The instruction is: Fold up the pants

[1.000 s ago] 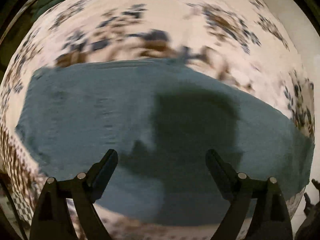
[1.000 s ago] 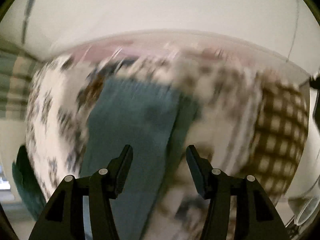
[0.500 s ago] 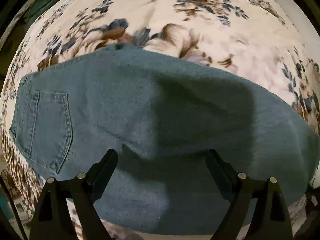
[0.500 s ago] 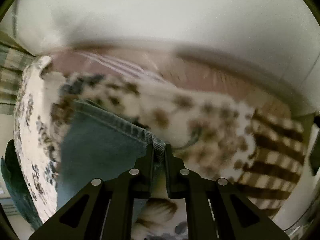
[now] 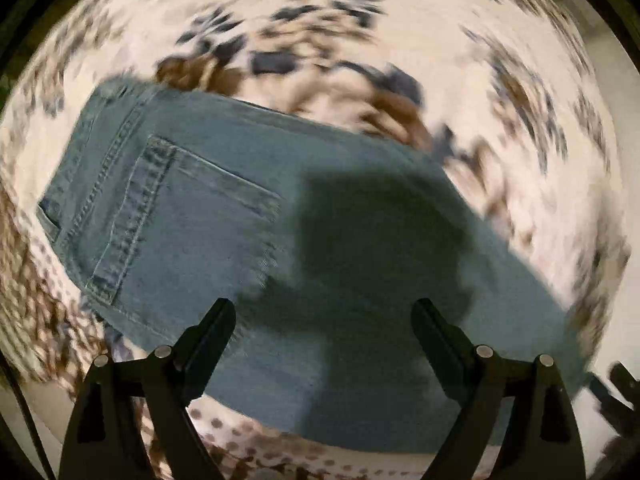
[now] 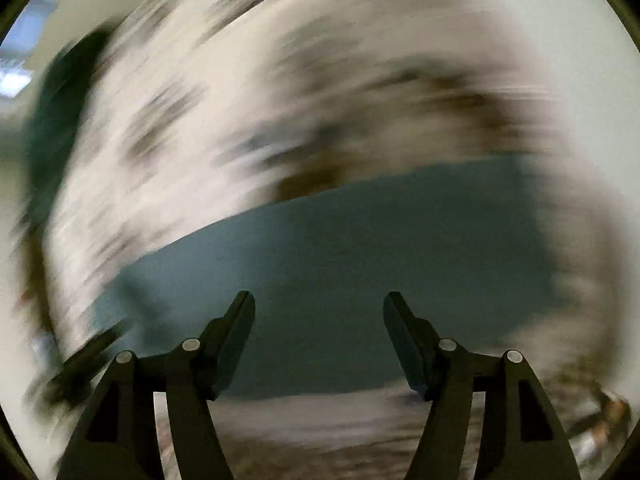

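Left claw [image 5: 324, 320] is hanging wide open above the jeans [image 5: 224, 216], gripping nothing. Right claw [image 6: 319, 312] is opening, empty, over the jeans lying on the floral bedspread [image 5: 460, 32].

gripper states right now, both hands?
Left gripper: open, empty, above the jeans.
Right gripper: jaws opening, nothing between them, jeans below.

Colours/patterns, both views
Pants [image 5: 280, 240]: blue-teal denim w/ lighter stitching. Bedcover [image 5: 360, 20]: cream, navy + brown floral print. Grippers black.
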Motion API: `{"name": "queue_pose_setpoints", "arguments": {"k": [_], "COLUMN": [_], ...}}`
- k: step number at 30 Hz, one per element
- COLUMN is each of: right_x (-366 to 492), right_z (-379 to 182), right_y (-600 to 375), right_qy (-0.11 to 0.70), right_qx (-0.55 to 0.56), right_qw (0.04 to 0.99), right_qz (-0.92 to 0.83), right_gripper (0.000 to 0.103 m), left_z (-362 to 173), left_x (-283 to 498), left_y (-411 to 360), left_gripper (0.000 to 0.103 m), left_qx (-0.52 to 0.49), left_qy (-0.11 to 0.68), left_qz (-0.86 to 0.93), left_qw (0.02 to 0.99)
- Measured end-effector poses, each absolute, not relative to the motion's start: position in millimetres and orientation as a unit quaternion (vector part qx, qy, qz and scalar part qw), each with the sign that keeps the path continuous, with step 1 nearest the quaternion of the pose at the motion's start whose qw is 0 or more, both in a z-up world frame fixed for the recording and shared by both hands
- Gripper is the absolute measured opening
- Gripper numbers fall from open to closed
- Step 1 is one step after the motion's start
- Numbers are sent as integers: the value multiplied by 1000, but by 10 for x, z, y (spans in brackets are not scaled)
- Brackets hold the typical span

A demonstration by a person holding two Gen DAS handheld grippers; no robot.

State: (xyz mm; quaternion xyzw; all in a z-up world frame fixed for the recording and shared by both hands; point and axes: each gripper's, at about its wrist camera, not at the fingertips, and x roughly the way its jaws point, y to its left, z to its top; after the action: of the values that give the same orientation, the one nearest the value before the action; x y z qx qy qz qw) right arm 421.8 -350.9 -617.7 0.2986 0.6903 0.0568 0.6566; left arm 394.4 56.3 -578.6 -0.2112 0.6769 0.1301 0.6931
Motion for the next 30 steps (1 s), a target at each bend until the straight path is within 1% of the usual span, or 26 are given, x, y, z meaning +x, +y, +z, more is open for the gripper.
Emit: {"name": "queue_pose_setpoints", "arguments": {"k": [2,5,8,11,13,15,16,17,18,20,25,26,27,29,30], "right_x": [4679,5367,5739,5911,5925,5876,5840,5811,5781,5720,5366,5306,5222,5142,5113], "right_z": [-6375,-6685,-7033,-7356,-7524,-7630,-7671,-7695,-7686,-7620,-7098,-7033,-6964,-6905,-6893], "right_y": [-2882,-1826,-1143,-756,-608,-509,-492,-483,-486,-493,-493,-484,-467,-458,-451], "right_qy": [706,743,780,820,841,853,856,860,855,844,804,800,795,790,789], "right_qx": [323,276,253,201,187,205,210,203,198,203,191,186,179,162,160], "right_qw": [613,561,505,478,453,418,409,410,421,435,476,480,482,488,487], "right_qz": [146,240,268,241,230,236,234,228,230,238,300,308,321,333,338], "right_gripper": [69,69,69,69,69,64,50,30,25,19,13,10,10,9,9], "left_z": [-5819,-5948,-6091,-6221,-6296,-6381,-6402,-6443,-6459,-6483,-6537,-6541,-6540,-6538,-6510], "left_x": [3997,4095,4233,4364,4451,4505,4505,4527,4522,4524,4440,4396,4365,4275,4234], "left_y": [858,1318,1550,1667,1701,1730,1750,1747,1752,1748,1782,1811,1839,1894,1906], "left_gripper": [90,90,90,90,90,90,90,90,90,90,90,80,59,41,35], "left_qx": [-255,-346,-410,-455,-472,-491,-494,-498,-496,-498,-493,-492,-486,-482,-486], "left_qy": [679,682,687,694,700,705,708,711,717,723,737,734,734,732,725], "left_qz": [139,144,143,139,138,134,136,135,136,138,160,171,181,192,189], "left_qw": [675,628,583,540,517,494,486,477,470,458,434,436,438,441,450]}}
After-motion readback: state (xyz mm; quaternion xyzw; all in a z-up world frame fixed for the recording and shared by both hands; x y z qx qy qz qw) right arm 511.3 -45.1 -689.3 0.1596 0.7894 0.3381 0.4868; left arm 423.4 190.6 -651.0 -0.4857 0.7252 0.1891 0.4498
